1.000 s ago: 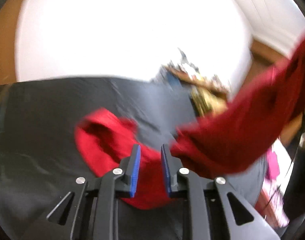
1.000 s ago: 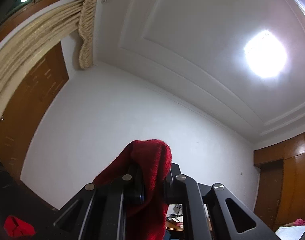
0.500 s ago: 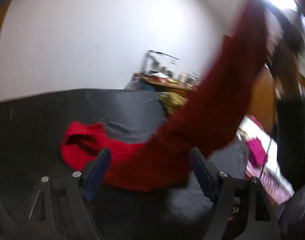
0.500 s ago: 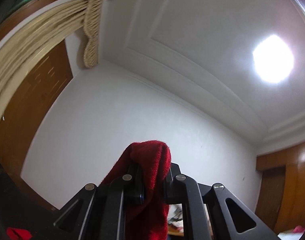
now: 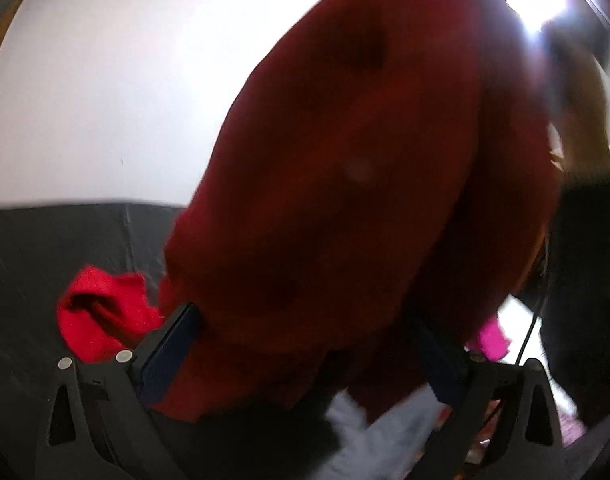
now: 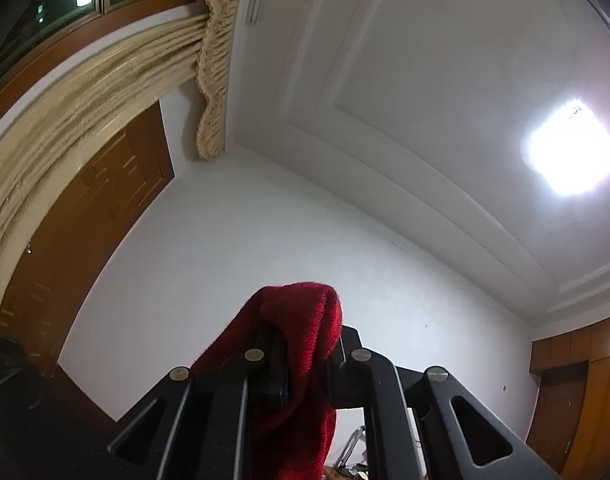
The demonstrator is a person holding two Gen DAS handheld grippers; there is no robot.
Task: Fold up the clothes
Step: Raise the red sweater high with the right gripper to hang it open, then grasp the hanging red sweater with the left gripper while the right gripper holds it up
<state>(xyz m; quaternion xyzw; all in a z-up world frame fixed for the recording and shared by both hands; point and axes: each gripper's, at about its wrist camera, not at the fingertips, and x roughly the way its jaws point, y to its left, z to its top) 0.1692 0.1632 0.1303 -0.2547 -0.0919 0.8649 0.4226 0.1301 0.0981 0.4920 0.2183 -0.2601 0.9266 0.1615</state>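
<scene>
Right gripper clenched on a fold of red garment, raised toward ceiling — cloth draping down between spread, ungrasping fingers of left gripper; lower end bunched on dark table.

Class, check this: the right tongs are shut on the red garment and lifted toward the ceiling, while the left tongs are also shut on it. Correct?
Not quite. The left tongs stand wide open, as the left wrist view shows; the red garment hangs between their fingers ungripped. The right tongs are shut on it.

red knit garment | lifted, hanging | end on dark surface
</scene>
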